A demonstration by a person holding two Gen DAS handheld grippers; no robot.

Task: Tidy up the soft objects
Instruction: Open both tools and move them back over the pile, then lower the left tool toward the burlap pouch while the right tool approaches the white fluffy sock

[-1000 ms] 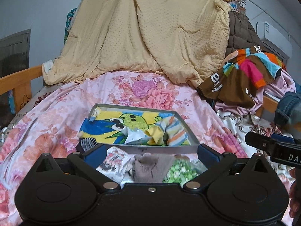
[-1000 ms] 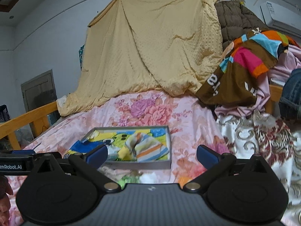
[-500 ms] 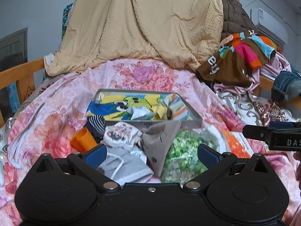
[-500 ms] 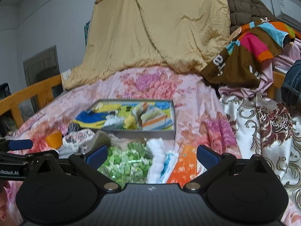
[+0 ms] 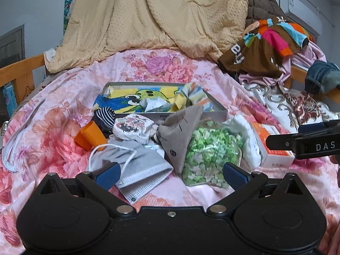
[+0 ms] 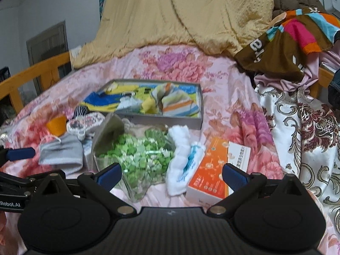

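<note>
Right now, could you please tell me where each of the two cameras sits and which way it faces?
Left wrist: on the left gripper, low over the pink floral bedspread, facing the grey face mask and the shallow grey box of colourful cloths; its open blue-padded fingers show, and the right gripper pokes in at the right edge.
Right wrist: on the right gripper, further right, facing the clear bag of green pieces and the orange and white carton; its open fingers show, the left gripper at left.
Shared: the box, bag, mask, carton, hanging beige blanket.

Tray (image 5: 214, 111) on bedspread (image 5: 63, 97), towels (image 5: 136, 99) inside, mask (image 5: 144, 167), bag of bits (image 5: 210, 148) and carton (image 5: 274, 144) in front, blanket (image 5: 153, 14) behind.
</note>
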